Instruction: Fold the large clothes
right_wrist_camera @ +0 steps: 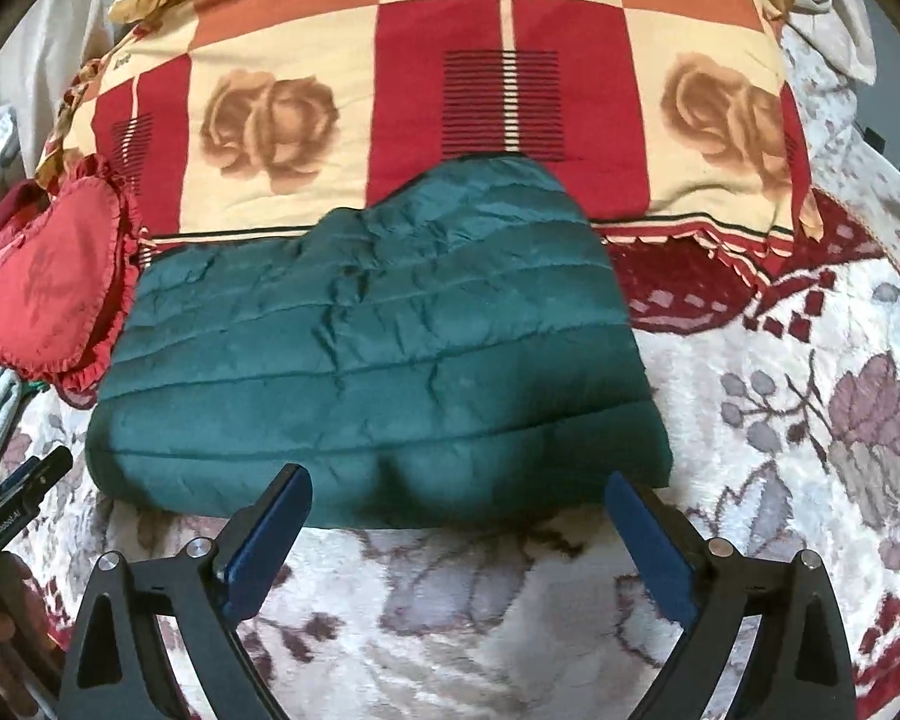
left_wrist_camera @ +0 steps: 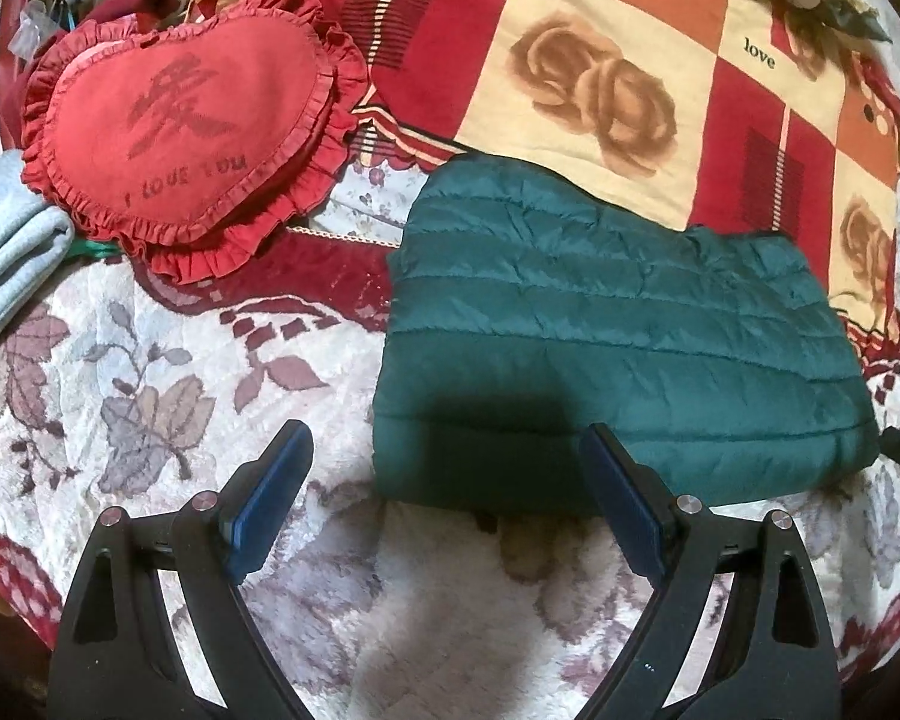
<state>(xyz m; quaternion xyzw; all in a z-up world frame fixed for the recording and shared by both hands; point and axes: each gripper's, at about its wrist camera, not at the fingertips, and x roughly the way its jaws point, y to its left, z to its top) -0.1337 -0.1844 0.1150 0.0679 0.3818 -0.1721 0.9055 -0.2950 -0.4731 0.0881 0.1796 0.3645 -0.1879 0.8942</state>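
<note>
- The left gripper (left_wrist_camera: 447,501) has its jaws spread wide with nothing between them; only the floral blanket (left_wrist_camera: 150,396) shows in the gap.
- The folded green jacket (left_wrist_camera: 618,360) lies flat just ahead of the left jaws, shifted toward the right-hand finger, whose tip overlaps its near edge in the view; whether they touch cannot be told.
- A red heart-shaped pillow (left_wrist_camera: 180,132) sits well ahead and to the left of the left jaws, apart from the jacket.
- A checked quilt with roses (left_wrist_camera: 600,60) lies beyond the jacket, whose far edge rests against or on it.
- The right gripper (right_wrist_camera: 459,531) also has its jaws wide apart, holding nothing.
- In the right wrist view the jacket (right_wrist_camera: 384,360) lies directly ahead, its near edge just past both fingertips and spanning the gap between them.
- The quilt (right_wrist_camera: 510,90) is behind it, the pillow (right_wrist_camera: 54,288) touches its far-left corner, and the blanket (right_wrist_camera: 810,390) lies underneath.
</note>
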